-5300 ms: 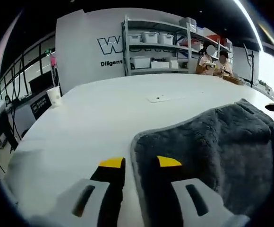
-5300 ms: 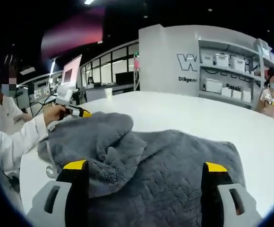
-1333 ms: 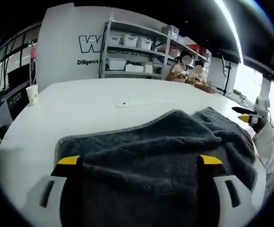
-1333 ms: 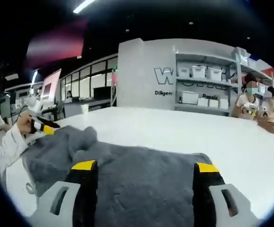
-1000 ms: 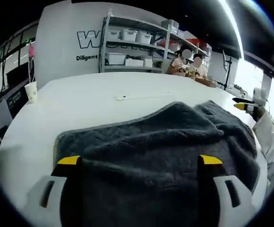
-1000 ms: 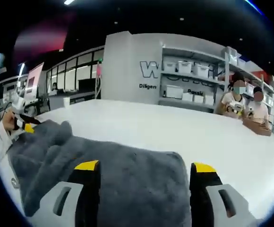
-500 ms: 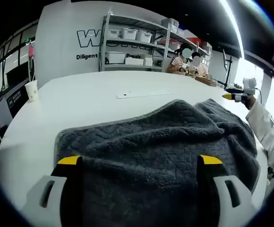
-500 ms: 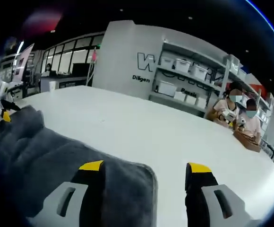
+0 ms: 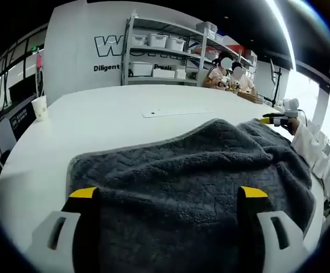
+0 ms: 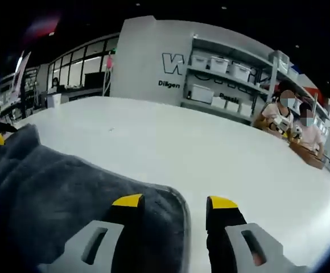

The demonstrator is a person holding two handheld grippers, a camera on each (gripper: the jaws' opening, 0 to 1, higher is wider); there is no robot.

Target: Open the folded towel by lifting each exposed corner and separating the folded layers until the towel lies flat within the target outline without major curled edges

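**Grey towel rumpled on the white table**

The dark grey plush towel with a wavy quilted texture (image 9: 193, 176) lies on the white table (image 9: 108, 125), not flat. In the left gripper view it spreads wide across the near part of the table; its far edge, trimmed with a paler grey hem, rises from a rounded corner at the left into a soft hump near the middle and sinks in loose folds toward the table's right edge. In the right gripper view the towel (image 10: 68, 193) shows a rounded, hemmed corner lying flat on the table top, while the cloth farther left heaps up into a thick fold at the table's left side.
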